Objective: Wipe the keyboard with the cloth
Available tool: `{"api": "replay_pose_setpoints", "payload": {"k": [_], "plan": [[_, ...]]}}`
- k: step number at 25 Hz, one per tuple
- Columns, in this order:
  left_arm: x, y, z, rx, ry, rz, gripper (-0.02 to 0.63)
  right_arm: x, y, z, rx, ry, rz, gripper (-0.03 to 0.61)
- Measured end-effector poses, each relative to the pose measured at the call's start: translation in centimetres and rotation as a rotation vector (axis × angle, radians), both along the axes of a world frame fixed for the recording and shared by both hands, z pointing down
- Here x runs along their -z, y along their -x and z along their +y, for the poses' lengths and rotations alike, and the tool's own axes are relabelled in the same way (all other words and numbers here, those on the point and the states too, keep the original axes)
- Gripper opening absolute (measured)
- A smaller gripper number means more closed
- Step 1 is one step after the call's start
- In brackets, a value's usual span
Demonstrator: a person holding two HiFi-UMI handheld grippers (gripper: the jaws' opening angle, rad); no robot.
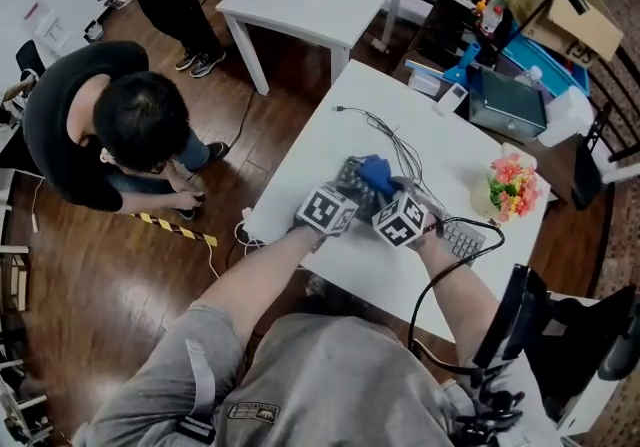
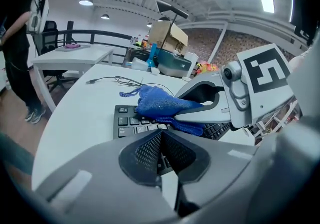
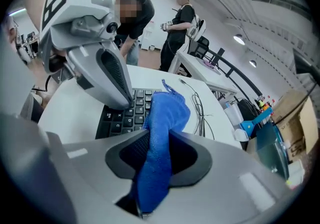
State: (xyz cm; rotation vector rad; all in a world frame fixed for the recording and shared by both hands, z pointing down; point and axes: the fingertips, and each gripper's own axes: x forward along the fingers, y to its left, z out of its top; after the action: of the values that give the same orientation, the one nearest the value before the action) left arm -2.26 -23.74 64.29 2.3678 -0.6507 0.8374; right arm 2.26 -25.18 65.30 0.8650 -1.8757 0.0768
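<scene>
The right hand-held gripper (image 3: 156,140) pinches the cloth (image 3: 167,113) on the keyboard (image 3: 120,117).

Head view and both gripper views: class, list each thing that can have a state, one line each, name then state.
Keyboard, flat on the white table, partly covered.
Blue cloth, bunched, lying on the keyboard.
Right tongs, shut on the blue cloth.
Left tongs, shut, nothing between them.
Cable, loose, one end lying free.
</scene>
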Motion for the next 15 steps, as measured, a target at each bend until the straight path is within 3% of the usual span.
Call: {"api": "replay_pose_setpoints", "payload": {"k": [15], "plan": [[-1.5, 2.4, 4.8, -0.044, 0.036, -0.019, -0.006, -0.8, 4.3, 6.5, 0.106, 0.038, -0.015, 0.114]]}}
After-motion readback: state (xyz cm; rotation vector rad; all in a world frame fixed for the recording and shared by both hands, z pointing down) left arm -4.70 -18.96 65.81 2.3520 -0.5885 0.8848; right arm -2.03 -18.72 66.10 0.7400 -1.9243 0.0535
